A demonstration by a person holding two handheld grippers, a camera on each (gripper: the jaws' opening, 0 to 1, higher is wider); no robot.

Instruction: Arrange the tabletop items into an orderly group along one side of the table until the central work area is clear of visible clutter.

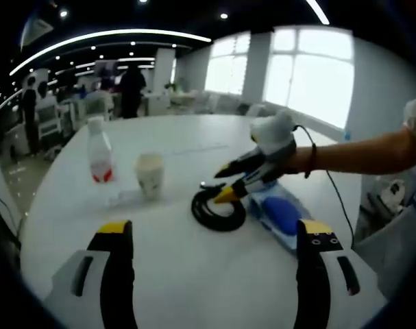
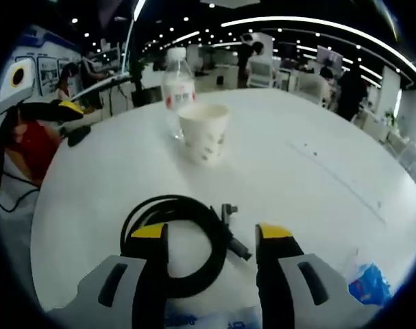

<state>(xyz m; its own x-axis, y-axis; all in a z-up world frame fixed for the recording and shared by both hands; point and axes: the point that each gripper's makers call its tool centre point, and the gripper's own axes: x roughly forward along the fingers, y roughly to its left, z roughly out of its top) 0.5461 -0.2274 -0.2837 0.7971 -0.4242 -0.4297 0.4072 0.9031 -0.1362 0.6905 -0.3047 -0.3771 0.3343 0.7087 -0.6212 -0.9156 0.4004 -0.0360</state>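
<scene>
White paper cup [image 2: 203, 131] beside bottle [image 2: 178, 88], right gripper [image 2: 214, 233] straddling coiled cable [image 2: 173, 240], left gripper [image 1: 214, 229] agape.

Black cable [image 2: 173, 240], white table [image 2: 317, 178]

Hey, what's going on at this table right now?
A person is tidying a white table with two handheld grippers. The right gripper is open, its jaws straddling a coiled black cable. The left gripper hangs open above bare table. A water bottle, paper cup and blue packet sit untouched.
</scene>
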